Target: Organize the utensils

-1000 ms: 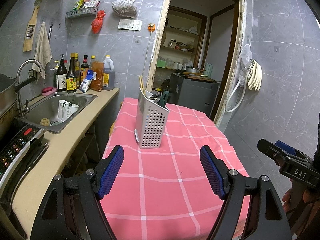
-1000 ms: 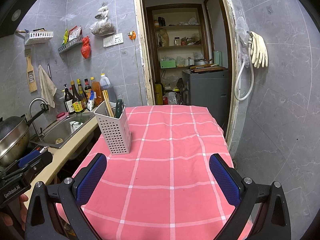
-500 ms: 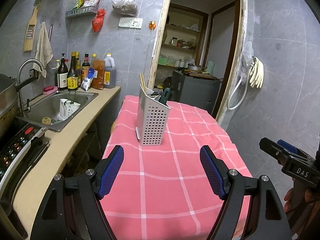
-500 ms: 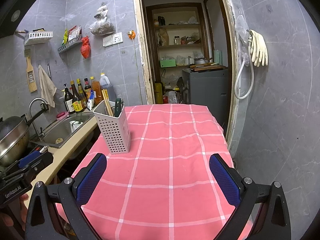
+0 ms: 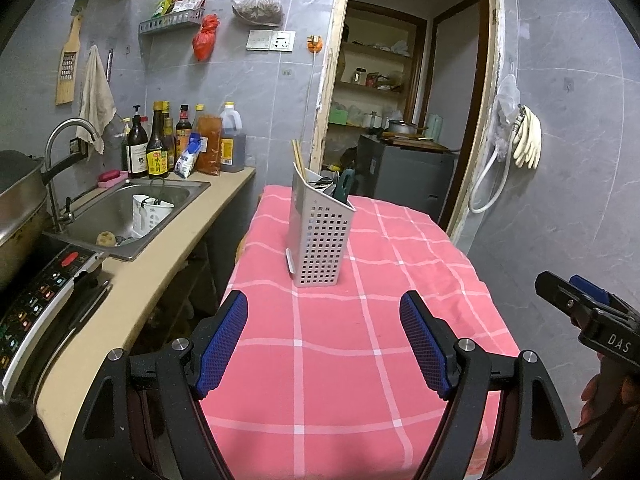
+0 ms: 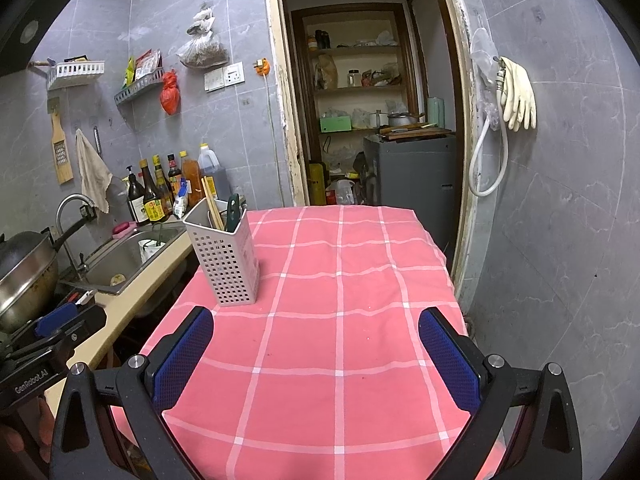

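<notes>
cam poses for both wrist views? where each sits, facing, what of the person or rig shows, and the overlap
Left wrist: on the left gripper, at the table's near end by the counter, facing the utensil caddy and doorway; open fingers, right gripper at right edge.
Right wrist: on the right gripper, further right, facing down the pink tablecloth to the doorway; open fingers, left gripper at lower left.
Shared: caddy, tablecloth, sink, doorway.

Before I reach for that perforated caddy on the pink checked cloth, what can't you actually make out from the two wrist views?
- White perforated plastic utensil caddy: its walls hide the lower parts of the wooden chopsticks and green-handled tool in both views; utensil count unclear.
- Metal items in the caddy: too small to identify, left view.
- Pink checked tablecloth: near edge hidden by the open right gripper and open left gripper.
</notes>
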Motion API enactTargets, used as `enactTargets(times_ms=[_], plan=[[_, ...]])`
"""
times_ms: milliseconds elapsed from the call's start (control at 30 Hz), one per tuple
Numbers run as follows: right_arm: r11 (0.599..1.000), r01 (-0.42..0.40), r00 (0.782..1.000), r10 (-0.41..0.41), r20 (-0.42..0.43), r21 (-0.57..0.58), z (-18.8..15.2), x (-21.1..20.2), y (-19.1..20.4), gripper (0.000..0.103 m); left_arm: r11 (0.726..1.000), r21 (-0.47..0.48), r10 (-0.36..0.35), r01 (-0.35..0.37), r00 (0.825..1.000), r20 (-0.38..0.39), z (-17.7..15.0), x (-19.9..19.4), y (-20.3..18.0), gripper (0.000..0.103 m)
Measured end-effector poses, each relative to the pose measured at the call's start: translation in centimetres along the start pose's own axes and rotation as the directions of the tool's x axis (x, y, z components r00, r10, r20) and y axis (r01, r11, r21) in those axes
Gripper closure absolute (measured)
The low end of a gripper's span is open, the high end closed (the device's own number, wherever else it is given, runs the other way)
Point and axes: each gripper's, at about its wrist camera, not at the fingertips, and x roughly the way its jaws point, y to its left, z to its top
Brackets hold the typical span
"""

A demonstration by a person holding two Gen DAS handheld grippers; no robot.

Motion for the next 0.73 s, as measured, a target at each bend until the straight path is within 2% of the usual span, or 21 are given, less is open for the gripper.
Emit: enactTargets(times_ms=[733], plan=[[1.000, 0.002, 1.000, -0.002, -0.003, 0.002, -0.01, 0.06, 0.01, 0.000, 1.000, 0.006, -0.008, 0.008, 1.000, -0.013, -0.12, 0.33, -0.28, 0.030]])
